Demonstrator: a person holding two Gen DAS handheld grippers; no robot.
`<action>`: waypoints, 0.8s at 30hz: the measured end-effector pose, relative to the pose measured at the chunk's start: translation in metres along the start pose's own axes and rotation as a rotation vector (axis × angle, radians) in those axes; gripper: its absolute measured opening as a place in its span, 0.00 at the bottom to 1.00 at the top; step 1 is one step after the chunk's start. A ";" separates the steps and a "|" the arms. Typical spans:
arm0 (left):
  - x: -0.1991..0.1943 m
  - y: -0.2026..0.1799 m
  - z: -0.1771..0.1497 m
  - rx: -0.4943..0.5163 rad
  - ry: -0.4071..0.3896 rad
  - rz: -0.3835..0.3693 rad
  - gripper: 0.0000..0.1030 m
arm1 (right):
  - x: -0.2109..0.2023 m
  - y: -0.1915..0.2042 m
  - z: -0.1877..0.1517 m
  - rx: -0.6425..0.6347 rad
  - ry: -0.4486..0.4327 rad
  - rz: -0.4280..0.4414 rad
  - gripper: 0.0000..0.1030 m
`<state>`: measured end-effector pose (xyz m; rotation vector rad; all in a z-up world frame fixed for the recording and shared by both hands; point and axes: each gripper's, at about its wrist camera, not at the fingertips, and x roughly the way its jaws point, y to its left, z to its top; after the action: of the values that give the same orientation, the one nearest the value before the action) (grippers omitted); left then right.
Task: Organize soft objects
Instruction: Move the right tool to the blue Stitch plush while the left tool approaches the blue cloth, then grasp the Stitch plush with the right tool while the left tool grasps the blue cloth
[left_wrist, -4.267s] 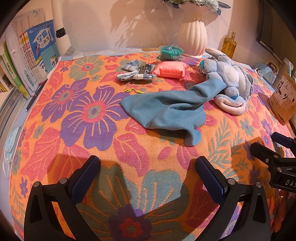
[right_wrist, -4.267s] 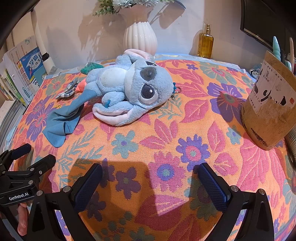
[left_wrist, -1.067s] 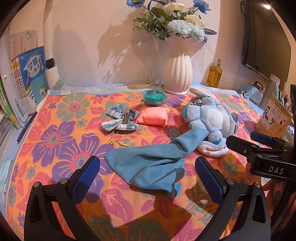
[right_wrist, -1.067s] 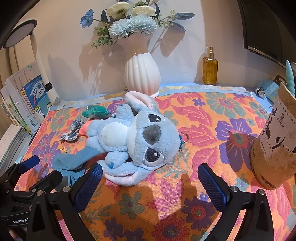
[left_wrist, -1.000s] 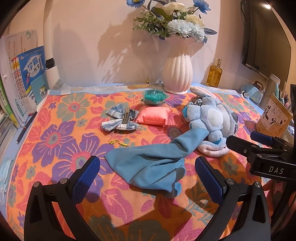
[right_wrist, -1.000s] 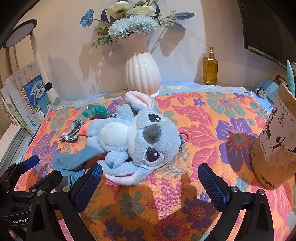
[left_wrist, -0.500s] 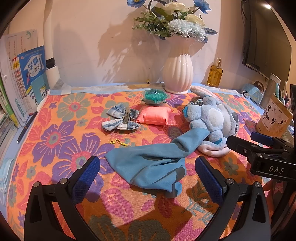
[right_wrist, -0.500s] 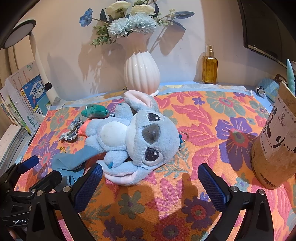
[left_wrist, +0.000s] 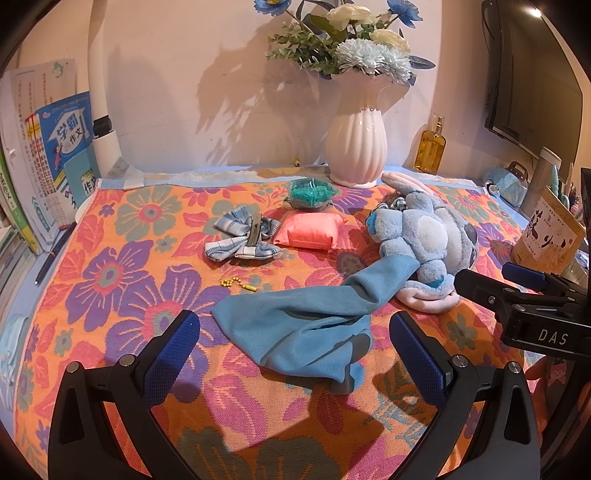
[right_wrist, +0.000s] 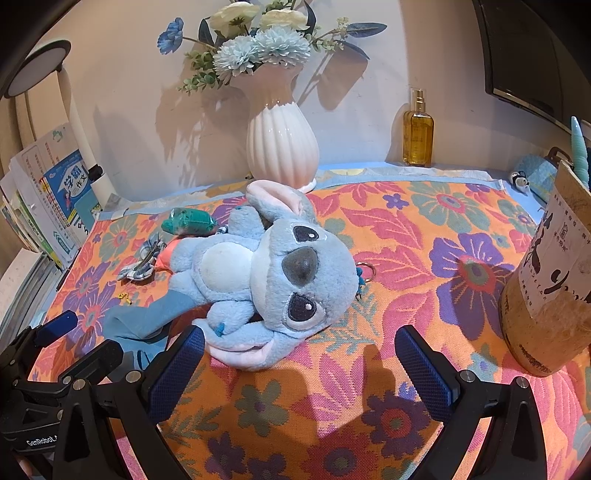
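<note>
We are holding both grippers, left gripper (left_wrist: 293, 347) and right gripper (right_wrist: 300, 363), jaws apart: blue cloth (left_wrist: 295, 328) and plush toy (right_wrist: 266, 273) are lying just beyond them.

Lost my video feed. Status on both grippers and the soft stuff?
Left gripper open, empty, above blue cloth. Right gripper open, empty, facing plush toy. Plush lies on the cloth's end. Nothing grasped yet.

Cloth (left_wrist: 295, 332) centre; plush toy (left_wrist: 424, 240) at 2 o'clock overlapping its corner; pouch (left_wrist: 308, 232) at 12; vase (left_wrist: 356, 147) behind.
</note>
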<state>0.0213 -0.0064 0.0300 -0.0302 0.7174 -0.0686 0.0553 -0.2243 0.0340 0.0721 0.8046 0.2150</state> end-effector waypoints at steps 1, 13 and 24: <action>-0.001 0.002 0.000 -0.005 -0.005 0.008 0.99 | -0.001 -0.001 0.000 0.004 -0.007 -0.001 1.00; 0.017 0.009 0.001 -0.049 0.124 -0.093 0.99 | 0.030 -0.018 0.031 0.080 0.105 0.164 1.00; 0.025 0.000 -0.003 -0.001 0.157 -0.079 0.22 | 0.016 -0.008 0.024 0.028 0.028 0.194 0.60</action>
<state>0.0383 -0.0085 0.0117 -0.0544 0.8728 -0.1476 0.0847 -0.2286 0.0381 0.1740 0.8290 0.3886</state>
